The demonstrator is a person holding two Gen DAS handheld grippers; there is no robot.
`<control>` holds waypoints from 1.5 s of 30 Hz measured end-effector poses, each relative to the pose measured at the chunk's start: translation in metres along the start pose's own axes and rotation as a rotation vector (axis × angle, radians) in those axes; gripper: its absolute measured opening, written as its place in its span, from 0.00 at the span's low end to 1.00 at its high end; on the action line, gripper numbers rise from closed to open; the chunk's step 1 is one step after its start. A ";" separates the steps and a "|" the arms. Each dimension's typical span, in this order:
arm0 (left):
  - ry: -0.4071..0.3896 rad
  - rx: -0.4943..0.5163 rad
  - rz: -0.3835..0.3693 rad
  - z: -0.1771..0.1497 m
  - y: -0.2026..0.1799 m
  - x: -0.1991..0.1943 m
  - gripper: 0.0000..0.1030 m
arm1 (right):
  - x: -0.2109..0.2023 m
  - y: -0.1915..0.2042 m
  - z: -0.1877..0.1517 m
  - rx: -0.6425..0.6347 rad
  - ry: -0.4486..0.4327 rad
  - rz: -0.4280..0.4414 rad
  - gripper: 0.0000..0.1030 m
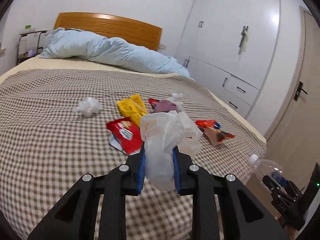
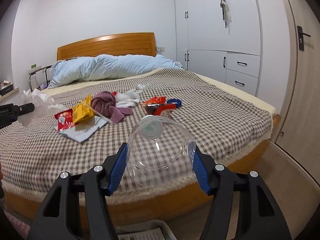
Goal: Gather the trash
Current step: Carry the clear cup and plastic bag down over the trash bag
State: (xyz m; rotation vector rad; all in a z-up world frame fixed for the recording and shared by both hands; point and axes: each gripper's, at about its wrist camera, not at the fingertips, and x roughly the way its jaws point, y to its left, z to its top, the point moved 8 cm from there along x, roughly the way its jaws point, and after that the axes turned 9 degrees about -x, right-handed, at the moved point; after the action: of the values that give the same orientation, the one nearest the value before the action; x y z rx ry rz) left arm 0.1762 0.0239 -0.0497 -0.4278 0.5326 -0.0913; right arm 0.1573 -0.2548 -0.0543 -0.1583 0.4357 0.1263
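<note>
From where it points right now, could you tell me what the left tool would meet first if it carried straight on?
Probably the red snack packet on the checked bedspread, just beyond the crumpled plastic bag the left tool grips. The yellow wrapper lies behind it; depth is uncertain.

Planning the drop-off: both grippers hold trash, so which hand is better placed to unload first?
Probably the right. The right gripper, clamped on the clear bottle, is off the bed's foot above a container on the floor. The left gripper, holding the plastic bag, is over the bed.
</note>
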 end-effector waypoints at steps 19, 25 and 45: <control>0.130 0.037 -0.086 -0.104 -0.034 -0.035 0.20 | -0.055 0.014 -0.049 -0.090 0.079 0.010 0.58; 0.189 0.055 -0.081 -0.140 -0.034 -0.038 0.20 | -0.058 0.029 -0.075 -0.125 0.132 0.048 0.58; 0.385 0.178 0.013 -0.230 -0.015 -0.029 0.20 | -0.041 0.061 -0.179 -0.191 0.423 0.165 0.58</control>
State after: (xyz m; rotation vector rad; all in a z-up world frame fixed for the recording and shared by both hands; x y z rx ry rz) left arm 0.0342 -0.0697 -0.2078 -0.2321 0.8984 -0.2099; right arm 0.0379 -0.2310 -0.2040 -0.3395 0.8595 0.2999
